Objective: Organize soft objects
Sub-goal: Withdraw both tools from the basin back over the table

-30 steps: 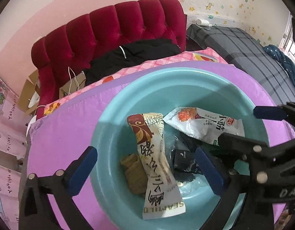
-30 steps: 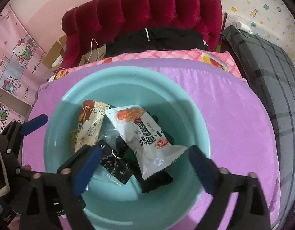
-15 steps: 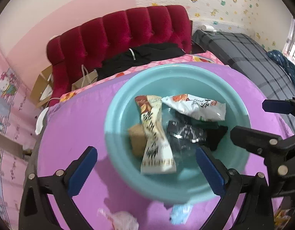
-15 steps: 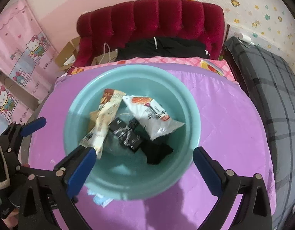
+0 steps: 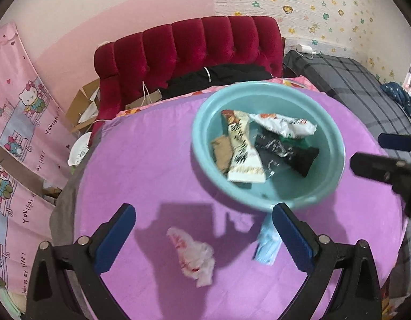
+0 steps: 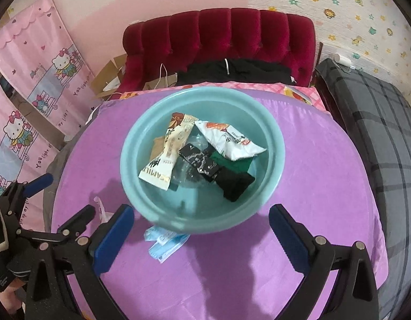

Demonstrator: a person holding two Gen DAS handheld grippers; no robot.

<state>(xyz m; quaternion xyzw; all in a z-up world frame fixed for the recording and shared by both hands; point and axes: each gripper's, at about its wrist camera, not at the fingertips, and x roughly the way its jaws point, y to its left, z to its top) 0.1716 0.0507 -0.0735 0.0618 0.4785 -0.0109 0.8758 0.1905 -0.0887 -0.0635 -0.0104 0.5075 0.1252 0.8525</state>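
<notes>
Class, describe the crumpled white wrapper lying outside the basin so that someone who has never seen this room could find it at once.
Start at the round table with the purple cloth and the teal basin on it. In front of the basin two items lie on the cloth. The crumpled white wrapper is the one with red marks, lying apart from the basin; the light blue packet is flat and tucked against its edge.

A red tufted headboard [image 6: 218,40] fills the upper middle of the frame, with black clothing [image 6: 234,72] heaped below it. Pink cartoon-cat curtains [image 6: 32,80] hang at the left, cardboard [image 6: 109,74] beside them. A grey plaid bed [image 6: 379,122] runs down the right, under star-patterned wallpaper [image 6: 352,13]. A purple cloth [image 6: 325,186] covers the middle.
</notes>
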